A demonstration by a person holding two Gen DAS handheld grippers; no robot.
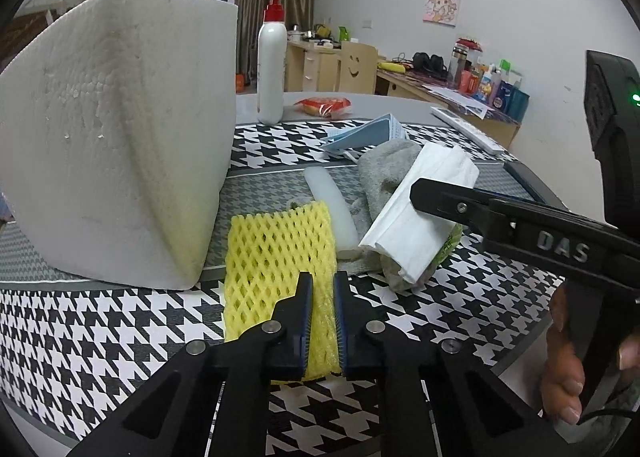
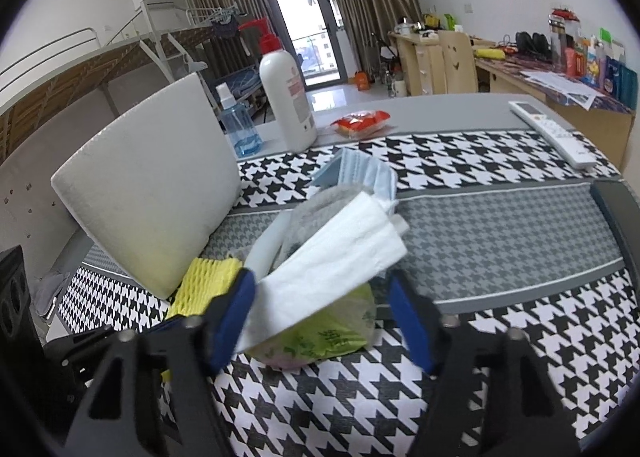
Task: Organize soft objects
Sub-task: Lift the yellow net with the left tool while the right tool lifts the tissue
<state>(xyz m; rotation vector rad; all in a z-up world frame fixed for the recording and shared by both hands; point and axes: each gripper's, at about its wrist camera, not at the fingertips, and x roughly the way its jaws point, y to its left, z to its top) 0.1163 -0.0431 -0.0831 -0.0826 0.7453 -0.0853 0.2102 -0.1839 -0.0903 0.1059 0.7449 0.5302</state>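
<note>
On counter, beside white foam block (image 1: 116,129): left gripper (image 1: 320,289) jaws pinched onto yellow foam net (image 1: 276,253).
At 2 o'clock, right gripper (image 2: 320,297) jaws half-open, straddling tissue pack (image 2: 320,277); grip unclear.

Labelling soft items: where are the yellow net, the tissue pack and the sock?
yellow net (image 1: 276,253), left wrist view, mesh middle
tissue pack (image 2: 340,253), right wrist view, white top
sock (image 1: 384,169), left wrist view, grey upper part

A lotion bottle (image 2: 287,97), red snack packet (image 2: 360,121) and remote control (image 2: 552,133) are sitting at twelve to two o'clock.
</note>
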